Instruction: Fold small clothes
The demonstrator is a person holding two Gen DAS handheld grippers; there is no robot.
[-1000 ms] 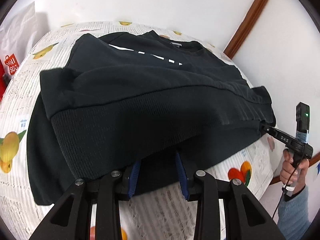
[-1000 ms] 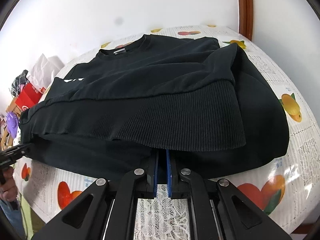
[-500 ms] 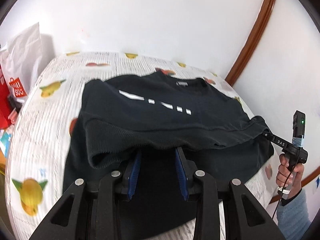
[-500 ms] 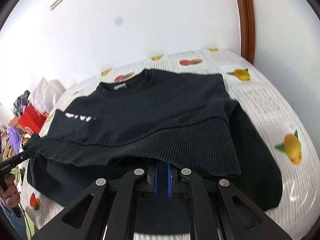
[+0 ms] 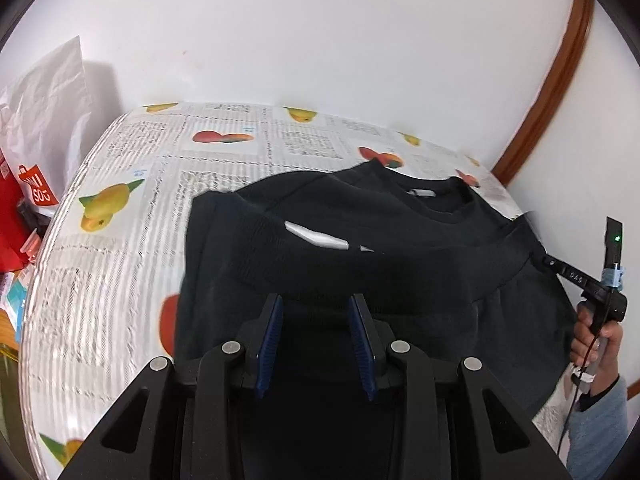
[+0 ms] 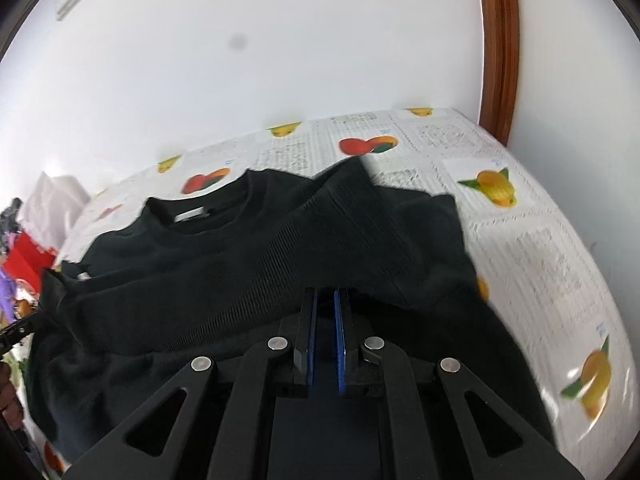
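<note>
— Black sweatshirt (image 5: 400, 216), lying on the fruit-and-newsprint tablecloth (image 5: 132, 264). What has changed on your side?

— I've carried its ribbed hem (image 5: 440, 276) away from the near edge, up over the chest. A second ago the hem hung close to my cameras and the white chest print (image 5: 316, 236) showed in full. Now the hem lies across that print and hides most of it, and the collar is much nearer.

— And the tools?

— My left gripper (image 5: 316, 304) has its blue pads partly apart, with the thick hem bunched between them, so it has hold of the cloth. My right gripper (image 6: 325, 294) is closed to a narrow slit on the hem's other end. From the left camera I can see its tip pinching the corner, with my right hand (image 5: 596, 340) on the handle.

— Any writing?

— The red bag (image 5: 34, 190) at the left has a logo whose top line reads "UNI". I can't be sure of the lower line. The right gripper's finger carries letters that look like "DAS". The white neck label (image 6: 191, 214) is too small to read, and so is what shows of the chest print.
</note>
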